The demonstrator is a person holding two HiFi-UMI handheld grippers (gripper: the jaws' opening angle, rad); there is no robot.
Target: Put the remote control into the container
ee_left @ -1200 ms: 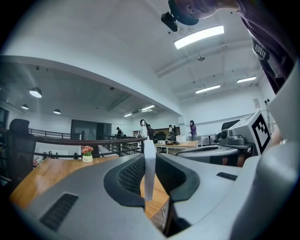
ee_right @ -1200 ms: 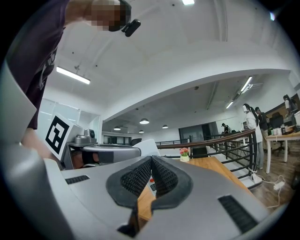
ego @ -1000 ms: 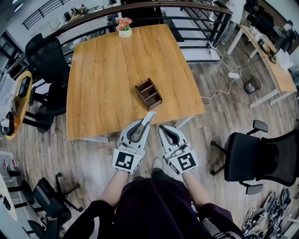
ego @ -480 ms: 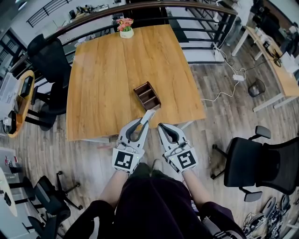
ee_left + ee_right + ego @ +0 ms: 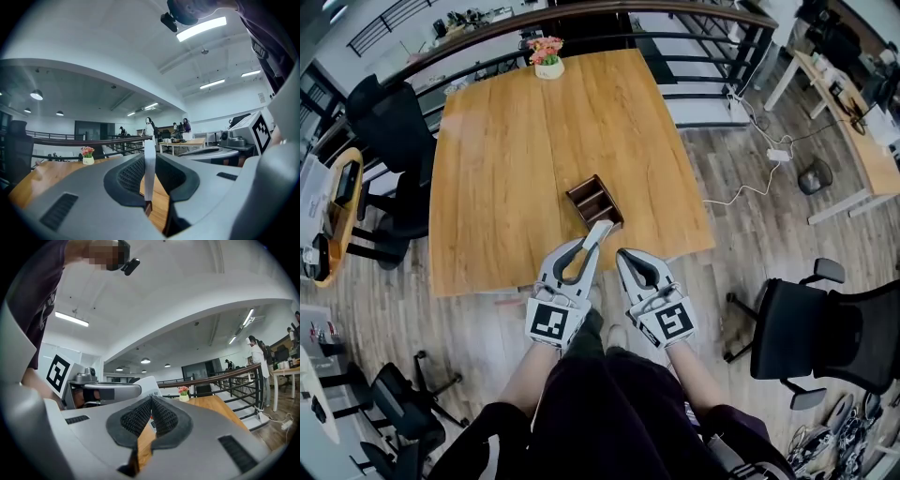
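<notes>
Left gripper [image 5: 585, 249] fingers pinch the remote [image 5: 600, 232]; right gripper [image 5: 624, 255] fingers closed, empty. Container [image 5: 594, 201] on table [image 5: 506, 141] empty; placing remains.

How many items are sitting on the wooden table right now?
2: brown container near the front edge, flower pot at the far edge. The remote is in the left hand-held gripper.

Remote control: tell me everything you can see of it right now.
The remote control is a slim, white, plastic-looking bar held in the left gripper, whose jaws are shut on its lower part. Its free end sticks out past the jaw tips toward the brown container on the table. In the left gripper view it shows edge-on and upright. No buttons can be made out. Nothing but the jaws seems to touch it.
</notes>
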